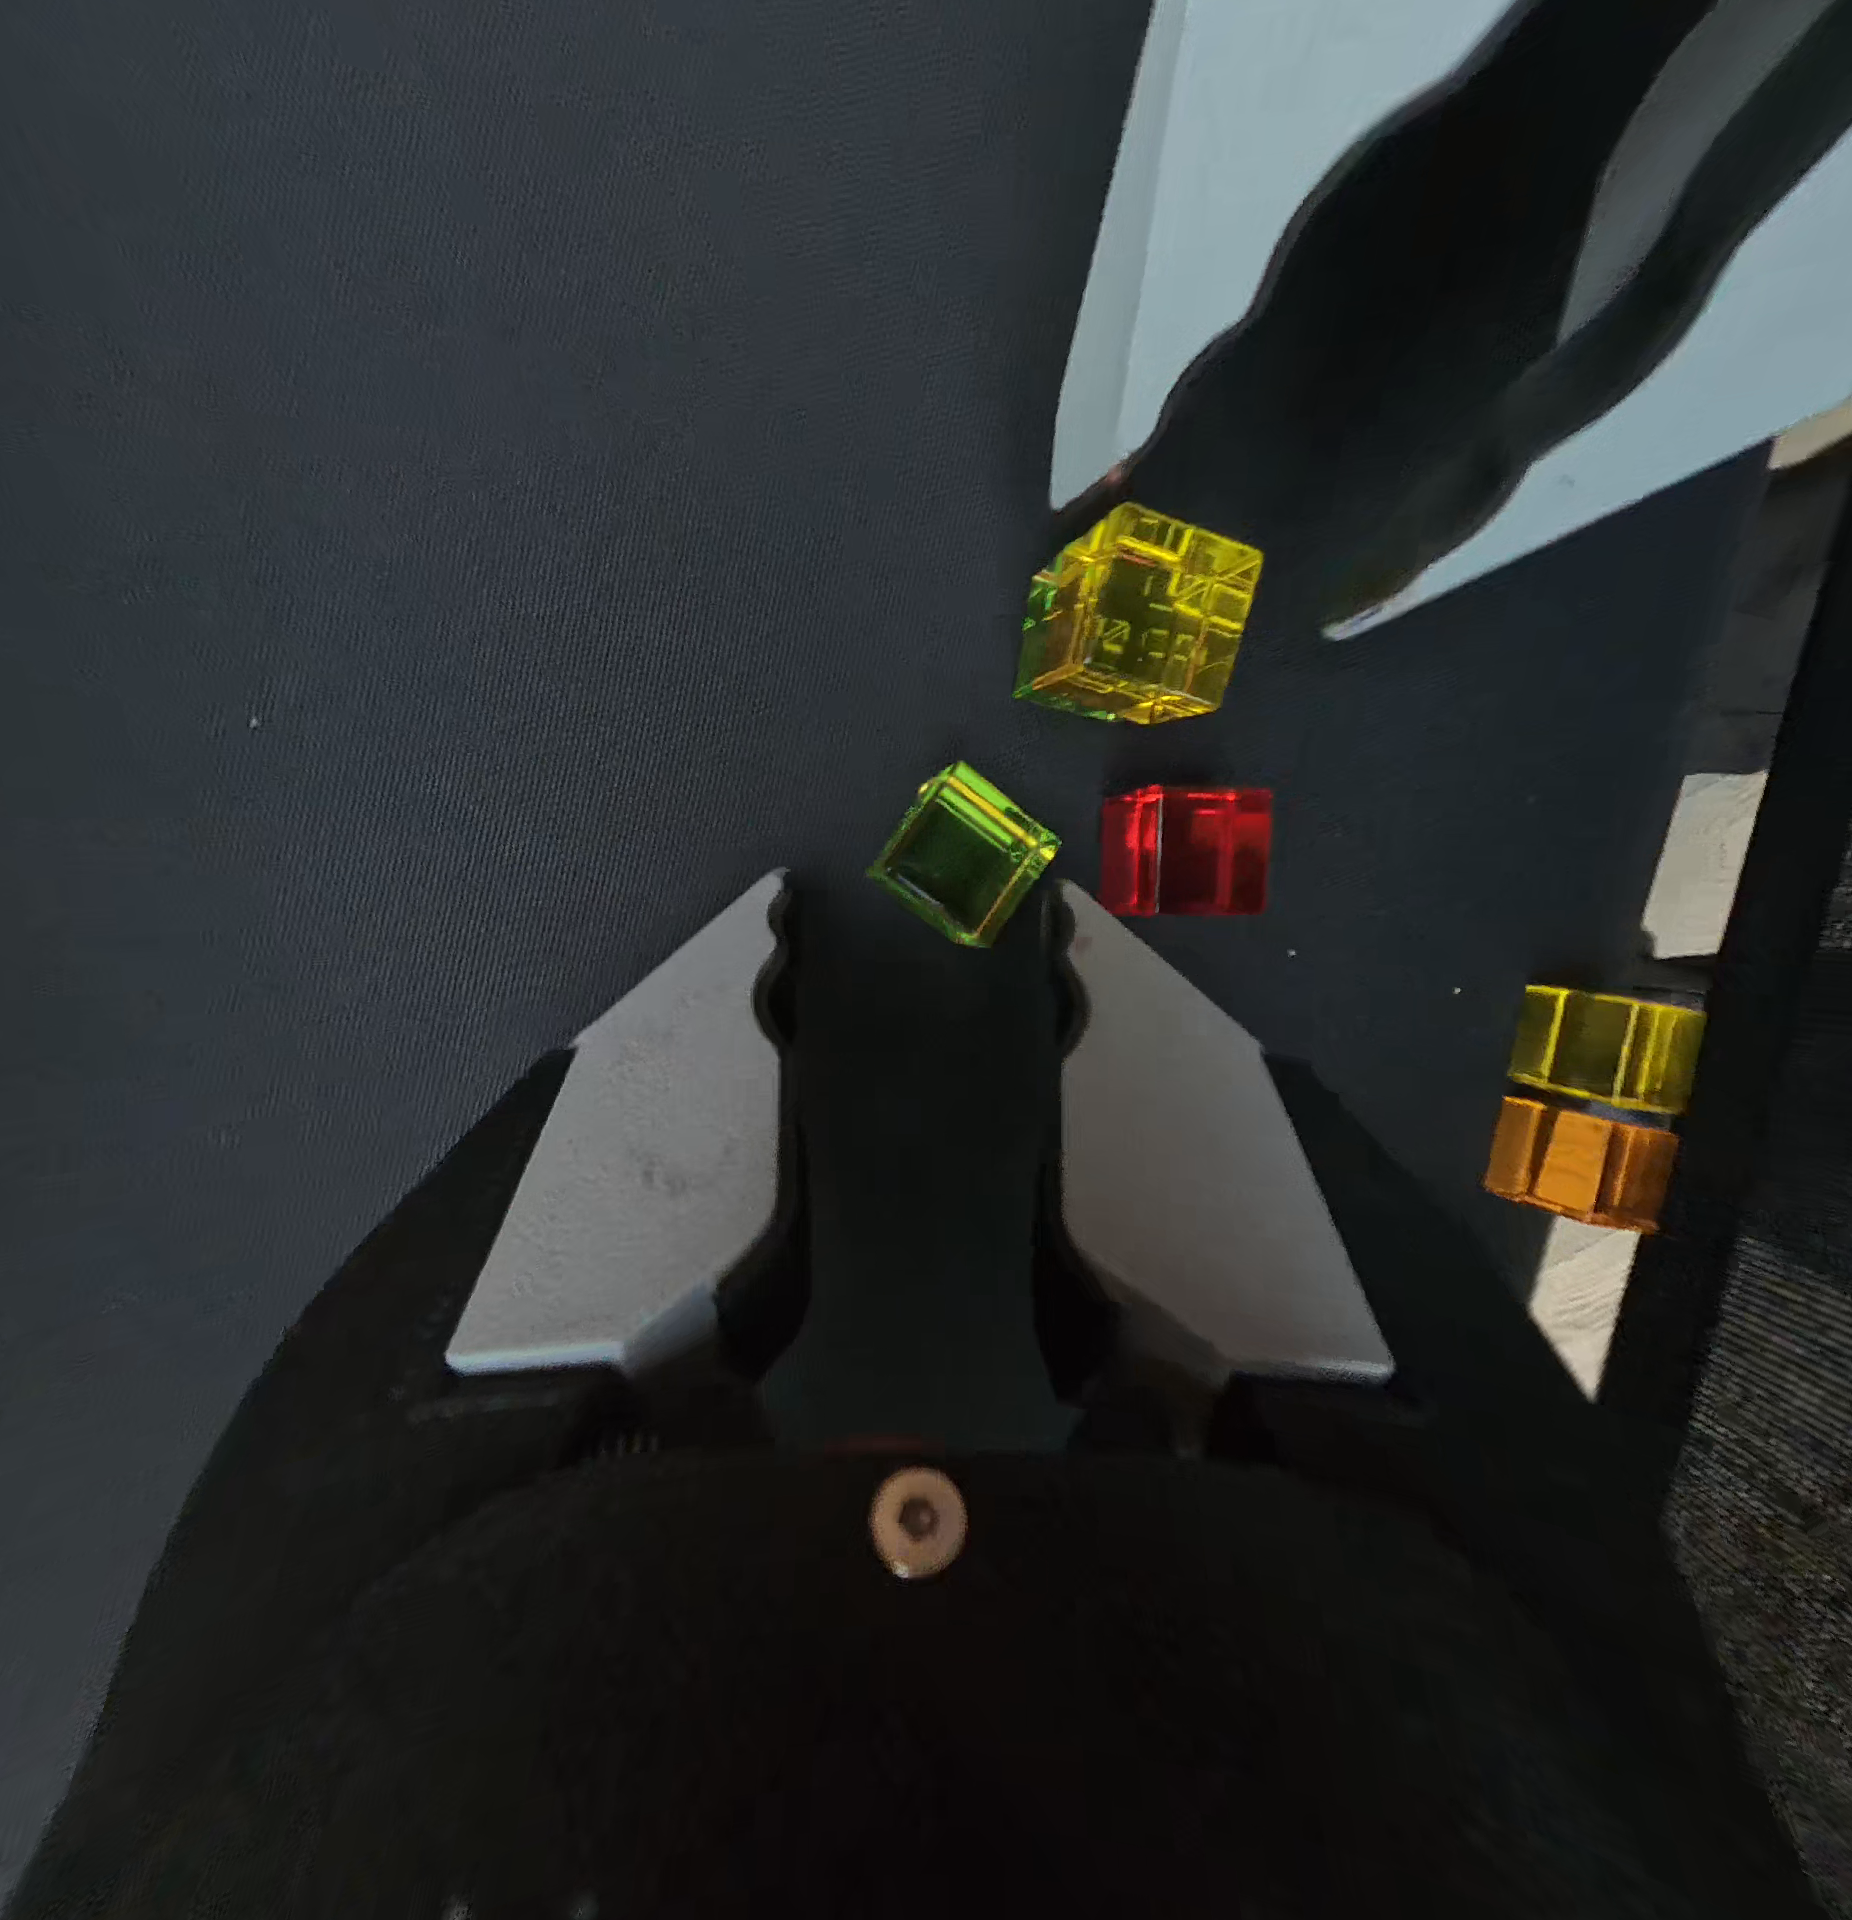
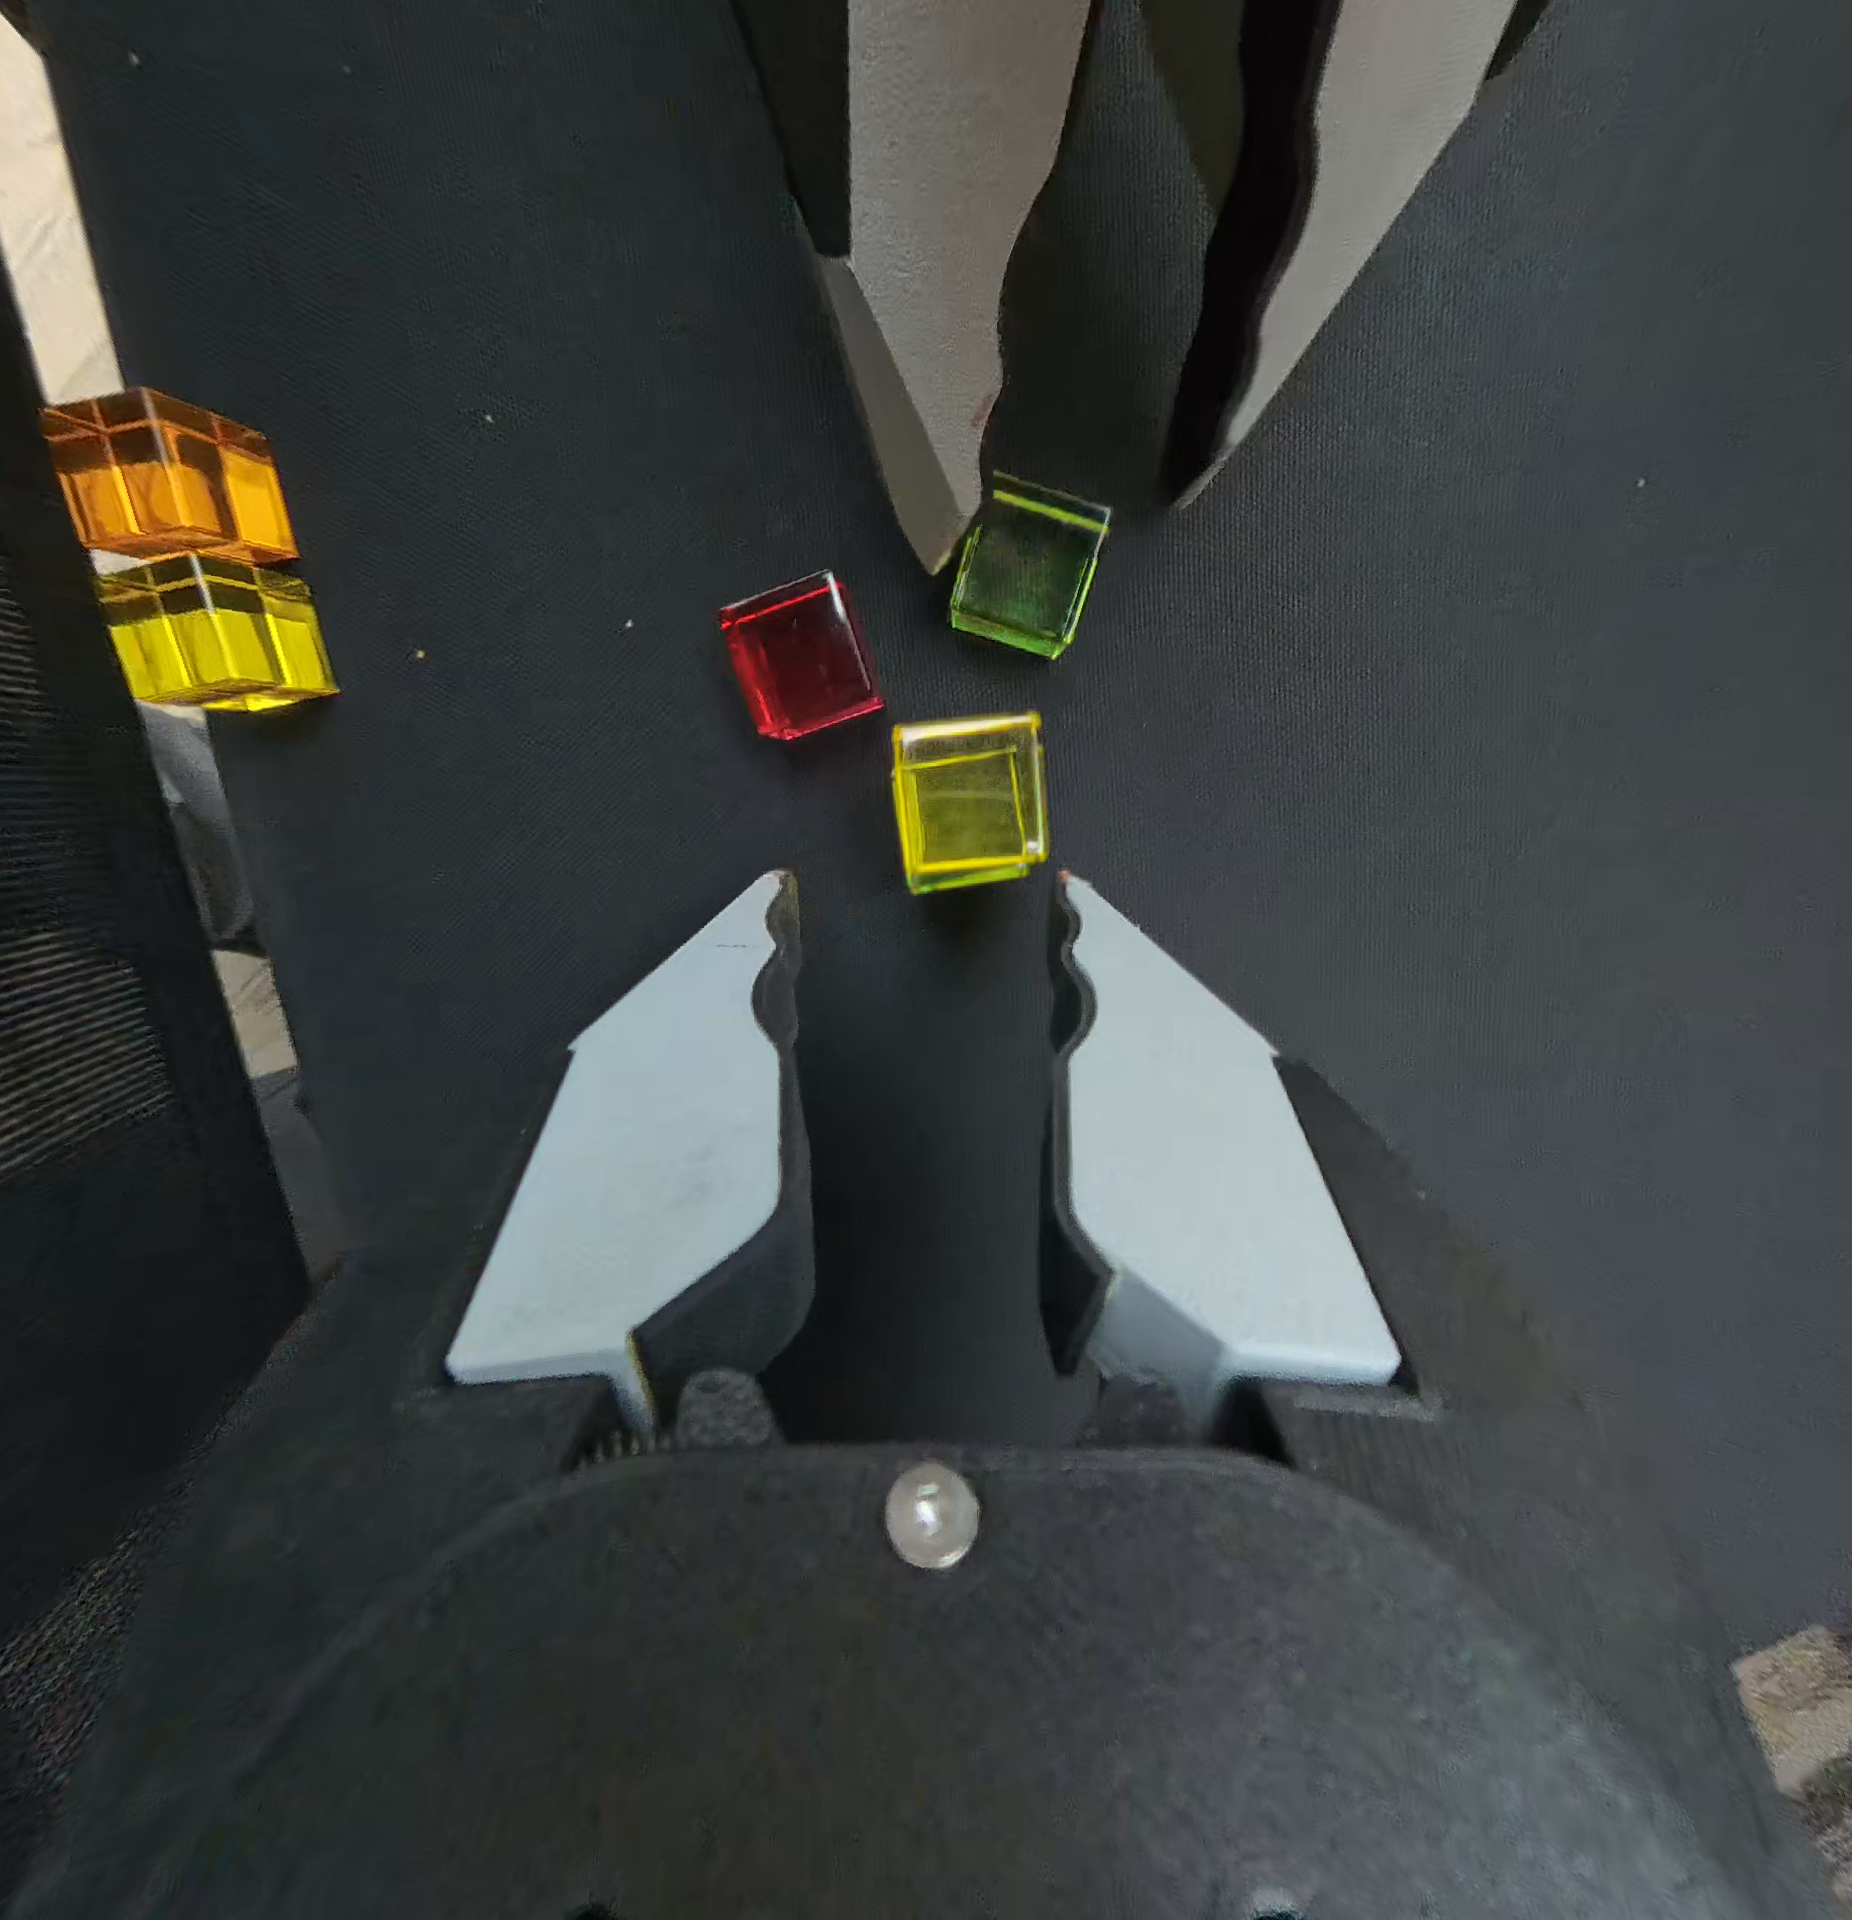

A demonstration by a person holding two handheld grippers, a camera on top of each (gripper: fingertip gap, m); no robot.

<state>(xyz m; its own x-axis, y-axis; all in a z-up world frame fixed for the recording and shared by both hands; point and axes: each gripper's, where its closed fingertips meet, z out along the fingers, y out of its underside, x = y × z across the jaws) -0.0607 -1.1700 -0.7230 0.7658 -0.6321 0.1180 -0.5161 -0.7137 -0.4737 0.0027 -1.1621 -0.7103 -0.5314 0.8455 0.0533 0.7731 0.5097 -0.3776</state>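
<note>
On a black cloth table [image 1: 382, 623] lie small clear cubes. My left gripper [image 1: 922, 902] is open and empty, with a green cube [image 1: 963, 852] just off its tips, close to the right fingertip. A red cube [image 1: 1187, 850] lies right of it and a yellow cube [image 1: 1135, 613] beyond. My right gripper [image 2: 924, 894] is open and empty, and that yellow cube [image 2: 969, 800] lies just ahead of its tips. The red cube [image 2: 800, 655] and green cube [image 2: 1028, 566] lie farther on. The two grippers face each other: left gripper [image 2: 1062, 530], right gripper [image 1: 1228, 556].
An orange cube [image 2: 169, 478] and a second yellow cube [image 2: 215, 629] sit side by side, touching, at the table's edge [image 1: 1732, 831]. They also show in the left wrist view, orange [image 1: 1582, 1162] and yellow [image 1: 1602, 1047]. Past the edge are pale floor and a dark mesh surface [image 2: 49, 935]. The left gripper's tips are roughly 7 cm from the right gripper's.
</note>
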